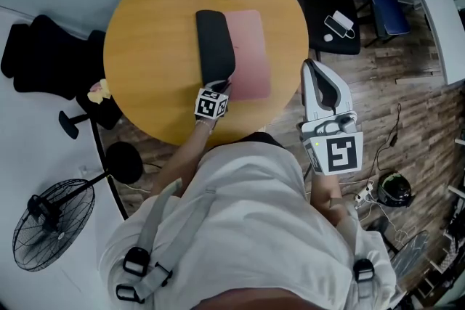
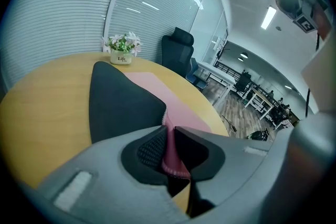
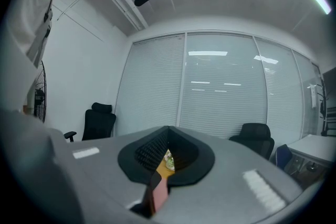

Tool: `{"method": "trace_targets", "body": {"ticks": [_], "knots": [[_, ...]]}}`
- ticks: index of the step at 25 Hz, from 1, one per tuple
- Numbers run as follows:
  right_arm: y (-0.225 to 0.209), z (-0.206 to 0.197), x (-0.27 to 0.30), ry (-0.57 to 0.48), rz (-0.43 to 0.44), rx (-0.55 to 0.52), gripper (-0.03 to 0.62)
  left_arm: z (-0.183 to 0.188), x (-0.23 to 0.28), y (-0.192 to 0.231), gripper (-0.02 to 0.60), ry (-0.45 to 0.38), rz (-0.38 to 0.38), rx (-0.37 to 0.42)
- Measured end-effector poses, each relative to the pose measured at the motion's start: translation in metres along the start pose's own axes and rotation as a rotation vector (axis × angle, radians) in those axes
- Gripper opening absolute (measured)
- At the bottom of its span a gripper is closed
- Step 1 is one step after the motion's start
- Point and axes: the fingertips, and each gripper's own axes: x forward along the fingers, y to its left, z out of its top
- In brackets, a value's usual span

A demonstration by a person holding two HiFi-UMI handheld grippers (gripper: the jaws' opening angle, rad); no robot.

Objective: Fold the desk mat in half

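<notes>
The left gripper (image 2: 169,132) pinches the thin pink desk mat (image 2: 181,113) between its 2 ribbed pads, and the mat's matte black underside curls left of the jaws. The right gripper (image 3: 168,131) has its jaws pressed together, empty.

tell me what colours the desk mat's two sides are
The desk mat is pink on one side, black on the folded-over side; clearest in the head view.

Mat (image 1: 248,58) half turned over, pink and black

The mat lies lengthwise from 12 to 6 o'clock, just to the 4 o'clock side of the table's (image 1: 145,62) centre. Its pink top faces up on the 3 o'clock side. The 9 o'clock side is flipped over, showing the black underside as a rounded flap. The lifted 7 o'clock corner is pinched between the left gripper's (image 1: 218,86) jaws.
</notes>
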Motion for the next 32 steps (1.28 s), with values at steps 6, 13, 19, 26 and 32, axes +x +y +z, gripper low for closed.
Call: {"method": "trace_targets", "body": {"ticks": [6, 13, 19, 26, 32], "knots": [[-0.008, -0.001, -0.003, -0.002, -0.005, 0.005, 0.005, 0.007, 0.012, -0.012, 0.046, 0.02, -0.023, 0.037], [-0.013, -0.003, -0.008, -0.004, -0.006, 0.012, 0.005, 0.014, 0.025, -0.03, 0.048, 0.05, -0.05, 0.086], [-0.014, -0.004, -0.007, -0.003, -0.001, 0.015, 0.005, 0.019, 0.036, -0.043, 0.048, 0.075, -0.077, 0.133], [-0.021, -0.006, -0.01, 0.001, -0.008, 0.018, 0.005, 0.025, 0.051, -0.057, 0.048, 0.099, -0.097, 0.181], [-0.031, -0.01, -0.014, 0.005, -0.021, 0.022, 0.005, 0.028, 0.065, -0.07, 0.048, 0.119, -0.114, 0.226]]}}
